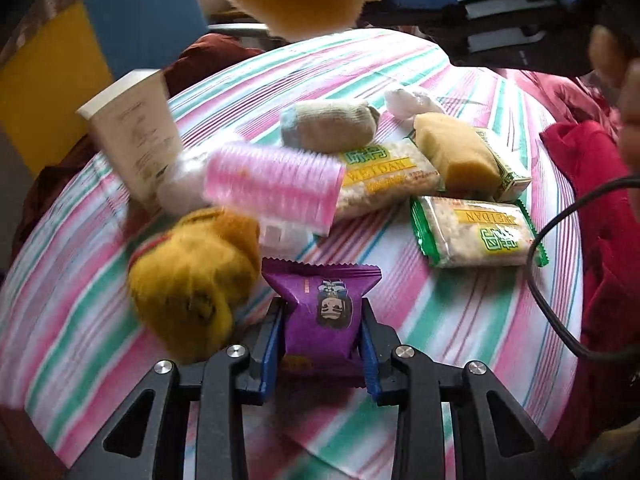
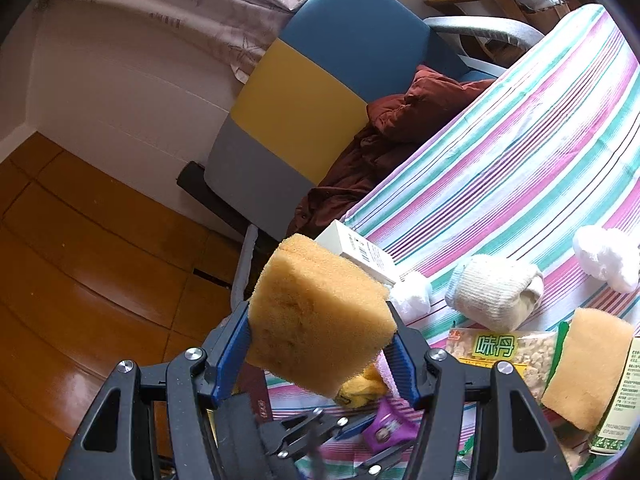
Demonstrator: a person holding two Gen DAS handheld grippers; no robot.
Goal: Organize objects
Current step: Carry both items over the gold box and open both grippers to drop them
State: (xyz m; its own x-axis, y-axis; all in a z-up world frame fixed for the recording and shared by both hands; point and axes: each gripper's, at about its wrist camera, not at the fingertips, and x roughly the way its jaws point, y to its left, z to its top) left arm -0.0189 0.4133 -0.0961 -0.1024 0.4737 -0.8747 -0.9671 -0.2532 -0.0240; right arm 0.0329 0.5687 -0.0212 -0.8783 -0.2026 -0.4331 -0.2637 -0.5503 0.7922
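Striped cloth (image 1: 460, 312): left tool (image 1: 322, 344) clamps purple packet (image 1: 320, 312)

The setting was a home, likely a bedroom. A striped sheet (image 2: 520, 152) covered the surface; a curtain (image 2: 168, 12) hung by a wall, with wooden flooring (image 2: 80, 280), an upholstered chair (image 2: 320, 80) and rumpled clothing (image 2: 392, 132).

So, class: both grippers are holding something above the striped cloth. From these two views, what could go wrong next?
1. The left gripper pinches the purple foil snack packet by its lower half; the crinkly wrapper might slip or crush.
2. The right gripper holds the yellow foam sponge over the edge of the striped cloth; if dropped, it may hit the wooden floor.
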